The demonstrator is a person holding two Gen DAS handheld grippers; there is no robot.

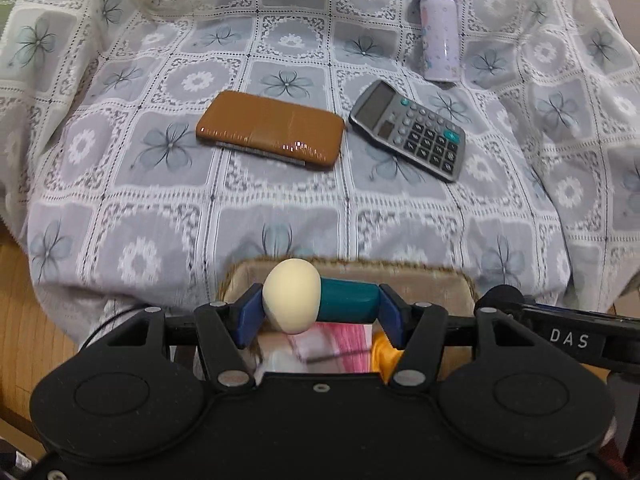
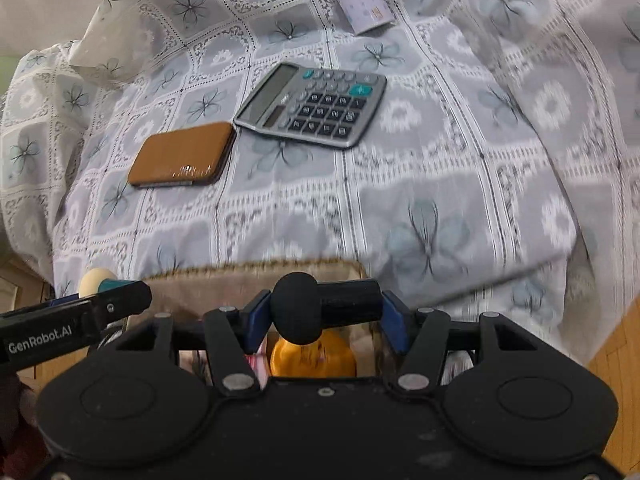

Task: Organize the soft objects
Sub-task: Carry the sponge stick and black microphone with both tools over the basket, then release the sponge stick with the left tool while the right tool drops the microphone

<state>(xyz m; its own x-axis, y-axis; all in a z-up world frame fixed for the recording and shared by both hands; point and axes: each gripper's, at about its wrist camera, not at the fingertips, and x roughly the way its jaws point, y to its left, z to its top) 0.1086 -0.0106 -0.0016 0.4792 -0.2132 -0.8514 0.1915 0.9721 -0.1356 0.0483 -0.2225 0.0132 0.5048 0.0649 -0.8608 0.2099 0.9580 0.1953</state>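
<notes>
- Before the left wrist camera, the left gripper (image 1: 320, 312) has its blue pads (image 1: 247, 319) pressed on a toy piece with a cream egg-shaped head and a teal cylindrical body (image 1: 320, 298), held crosswise.
- Under that grip sits a beige fabric basket with a braided rim (image 1: 440, 280); a pink striped soft item (image 1: 340, 348) and an orange-yellow soft item (image 1: 382, 354) lie inside.
- Beyond, on the grey-and-white floral lace cloth (image 1: 160, 208), lie a glossy brown rectangular case (image 1: 270, 128), a grey desk calculator (image 1: 410, 130) just beside it, and a lilac lidded bottle (image 1: 438, 30) farther back.
- Before the right wrist camera, the right gripper (image 2: 326, 314) clamps a black piece with a rounded head and a cylindrical shaft (image 2: 324, 304), also crosswise.
- Below it, the orange-yellow item shows inside the same basket.
- At lower left, the left gripper with its cream-and-teal piece enters the frame, near the basket's edge.
</notes>
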